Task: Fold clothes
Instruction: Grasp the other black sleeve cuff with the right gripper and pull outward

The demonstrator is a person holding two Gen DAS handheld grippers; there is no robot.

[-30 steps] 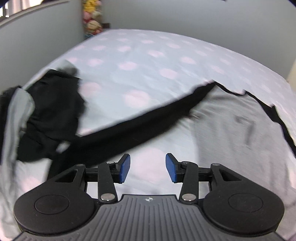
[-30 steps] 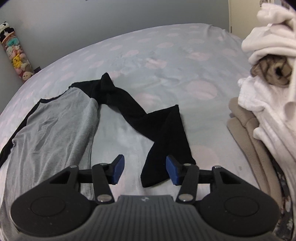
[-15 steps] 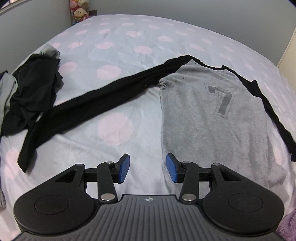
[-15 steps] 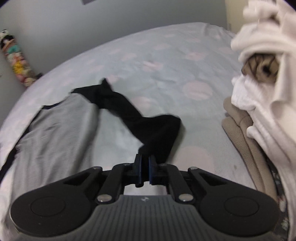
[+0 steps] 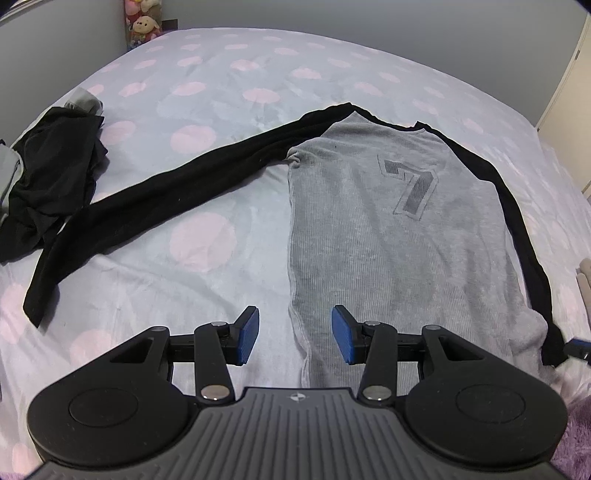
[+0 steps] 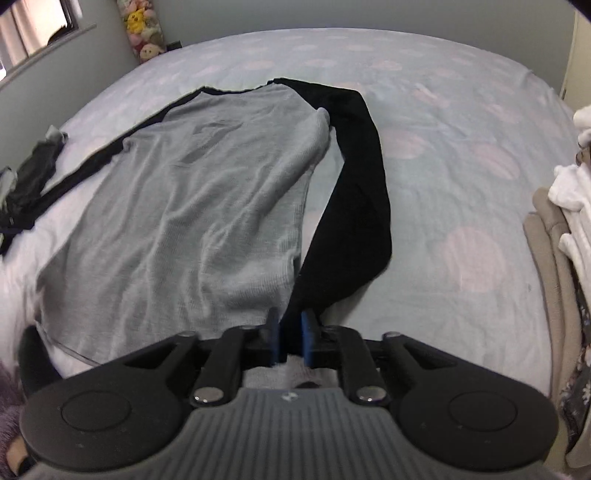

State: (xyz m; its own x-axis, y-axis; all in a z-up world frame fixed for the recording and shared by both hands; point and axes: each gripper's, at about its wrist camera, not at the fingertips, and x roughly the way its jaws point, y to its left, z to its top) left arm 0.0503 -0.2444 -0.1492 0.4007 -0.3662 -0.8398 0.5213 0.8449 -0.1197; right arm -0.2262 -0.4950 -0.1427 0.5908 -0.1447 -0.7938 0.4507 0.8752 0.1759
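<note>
- Right now, left wrist view: left gripper (image 5: 294, 335) hovers over the bed (image 5: 229, 81), jaws partly apart, nothing between the blue pads (image 5: 246, 335), touching nothing.
- The side edge of the shirt (image 5: 388, 236) lies below the gap between the jaws; the pads are not on it.
- Shirt is spread flat on the bed, grey body, black raglan sleeves; left sleeve (image 5: 177, 184) stretched out toward the left edge of the view, its cuff near the dark clothes pile (image 5: 48, 173).
- Writing: a large dark "7" (image 5: 412, 188) printed on the shirt's chest. No brand readable.
- A blue bit of the right gripper (image 5: 578, 348) shows at the right edge, at the end of the right sleeve (image 5: 517, 236).
- Right wrist view: right gripper (image 6: 289, 339), jaws narrow and easing open, black cuff of the right sleeve (image 6: 364, 192) between the pads (image 6: 306, 338), still pinched as far as seen.
- That sleeve runs from the shoulder down alongside the grey body (image 6: 207, 206) to the gripper.
- The "7" is blurred here, barely legible.
- Stack of white and beige laundry (image 6: 565, 221) at the right edge; plush toys (image 6: 142, 27) in the far corner.
</note>
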